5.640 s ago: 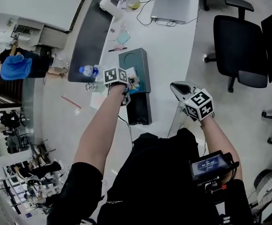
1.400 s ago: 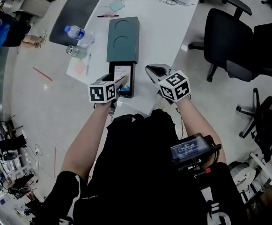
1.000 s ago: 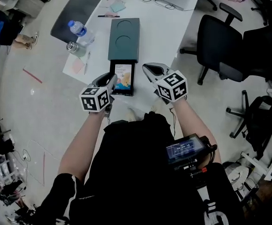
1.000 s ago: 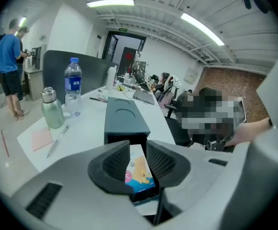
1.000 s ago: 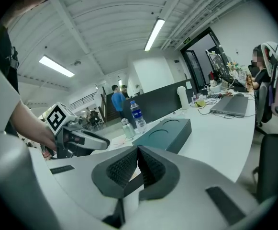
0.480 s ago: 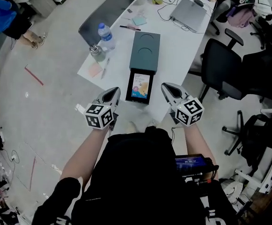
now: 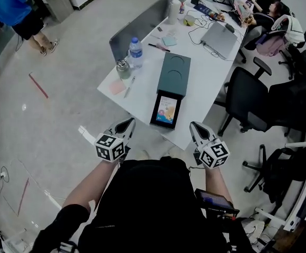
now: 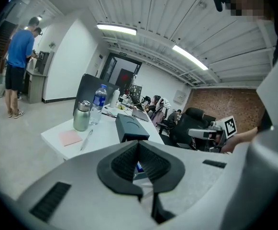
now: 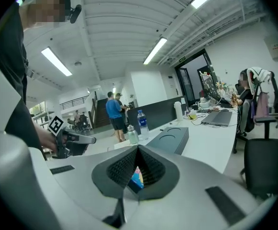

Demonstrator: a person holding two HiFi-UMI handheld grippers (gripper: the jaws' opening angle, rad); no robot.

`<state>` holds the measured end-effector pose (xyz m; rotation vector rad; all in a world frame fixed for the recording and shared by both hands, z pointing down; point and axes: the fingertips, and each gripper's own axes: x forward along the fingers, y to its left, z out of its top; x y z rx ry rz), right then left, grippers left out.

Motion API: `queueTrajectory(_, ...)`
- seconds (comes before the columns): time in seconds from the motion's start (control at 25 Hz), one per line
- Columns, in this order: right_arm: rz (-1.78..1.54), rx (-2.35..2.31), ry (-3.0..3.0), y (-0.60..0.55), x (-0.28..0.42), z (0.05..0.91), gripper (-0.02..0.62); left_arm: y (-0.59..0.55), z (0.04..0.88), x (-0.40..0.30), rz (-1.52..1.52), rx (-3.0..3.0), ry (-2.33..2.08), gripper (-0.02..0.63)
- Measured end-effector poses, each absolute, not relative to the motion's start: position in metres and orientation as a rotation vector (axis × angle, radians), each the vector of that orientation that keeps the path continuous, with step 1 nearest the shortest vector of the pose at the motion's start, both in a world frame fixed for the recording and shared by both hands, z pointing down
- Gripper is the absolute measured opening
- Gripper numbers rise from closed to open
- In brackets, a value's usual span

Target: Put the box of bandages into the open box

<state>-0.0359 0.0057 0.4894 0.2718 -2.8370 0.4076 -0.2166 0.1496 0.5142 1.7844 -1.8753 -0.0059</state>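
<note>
The bandage box point(image 7: 166, 109) lies flat inside the open box point(image 7: 153, 111), by the near edge of the counter point(image 7: 142, 91), with the dark lid point(image 7: 174, 74) right behind it. Drop-in step looks done to me. Left tool point(image 7: 128, 123) and right tool point(image 7: 195, 127) are both pressed together, pinching nothing, short of the counter. Next would probably be the lid, which needs the jaws spread first.

White table point(image 7: 204, 83), dark teal case point(image 7: 174, 74), black open box point(image 7: 154, 113), multicoloured box of bandages point(image 7: 166, 110), pink note point(image 7: 116, 87) at the table's left edge.
</note>
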Motion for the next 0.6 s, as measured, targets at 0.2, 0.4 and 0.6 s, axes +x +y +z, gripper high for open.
queueTrajectory(0.2, 0.403, 0.309, -2.846, 0.018, -0.032, 0.487, 0.023, 0.156, 0.512, -0.209, 0.008, 1.824, -1.863, 0.008)
queueTrajectory(0.4, 0.384, 0.333, -2.857, 0.031, -0.028, 0.479, 0.023, 0.16, 0.505, -0.203, 0.001, 1.864, -1.853, 0.008)
queueTrajectory(0.6, 0.365, 0.341, -2.857, 0.029, -0.031, 0.478, 0.023, 0.155, 0.507, -0.209, -0.008, 1.861, -1.846, 0.008)
